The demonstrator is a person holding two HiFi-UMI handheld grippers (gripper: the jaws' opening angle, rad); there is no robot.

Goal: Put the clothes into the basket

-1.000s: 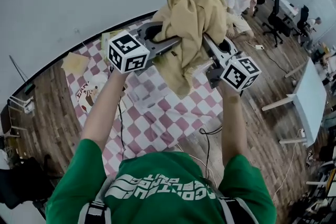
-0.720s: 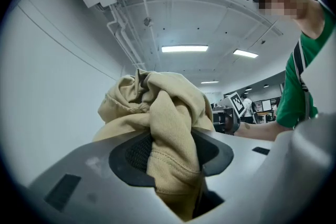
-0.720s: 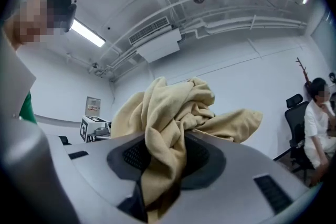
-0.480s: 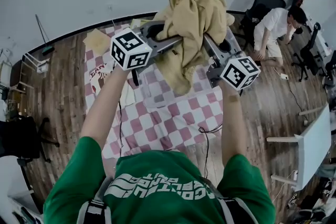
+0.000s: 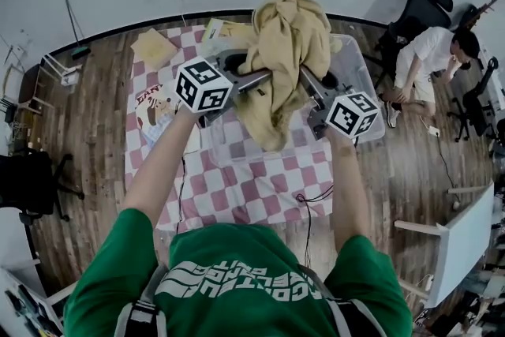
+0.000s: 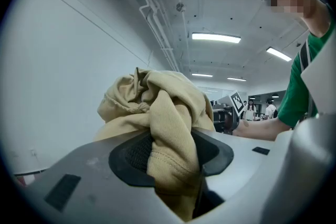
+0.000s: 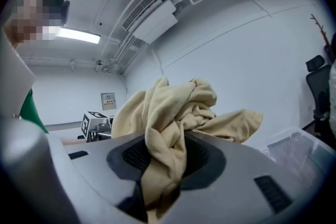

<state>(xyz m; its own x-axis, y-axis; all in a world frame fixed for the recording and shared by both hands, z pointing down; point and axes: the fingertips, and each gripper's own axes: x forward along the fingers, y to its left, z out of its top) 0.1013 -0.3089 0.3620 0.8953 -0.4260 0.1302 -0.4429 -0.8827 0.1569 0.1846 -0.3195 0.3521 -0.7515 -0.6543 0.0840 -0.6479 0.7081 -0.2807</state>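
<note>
A tan garment (image 5: 286,43) hangs bunched between both grippers, over a clear plastic basket (image 5: 361,71) that stands on the checkered mat. My left gripper (image 5: 256,77) is shut on a fold of it, and in the left gripper view the garment (image 6: 157,107) fills the gap at the left gripper's (image 6: 170,157) tips. My right gripper (image 5: 309,83) pinches another fold, with the garment (image 7: 184,107) squeezed between the right gripper's (image 7: 165,157) pads. The basket's rim (image 7: 299,147) shows low at the right in the right gripper view. The cloth hides both pairs of fingertips in the head view.
A pink and white checkered mat (image 5: 237,185) lies on the wood floor, with a printed bag (image 5: 154,106) and tan sheets (image 5: 154,47) at its far left. A person (image 5: 430,59) sits at the right near a black chair (image 5: 418,8). A white table (image 5: 465,233) stands lower right.
Both grippers have come down together with the garment still held in them. The view has swung, and the clear basket now shows beneath the hanging cloth.
</note>
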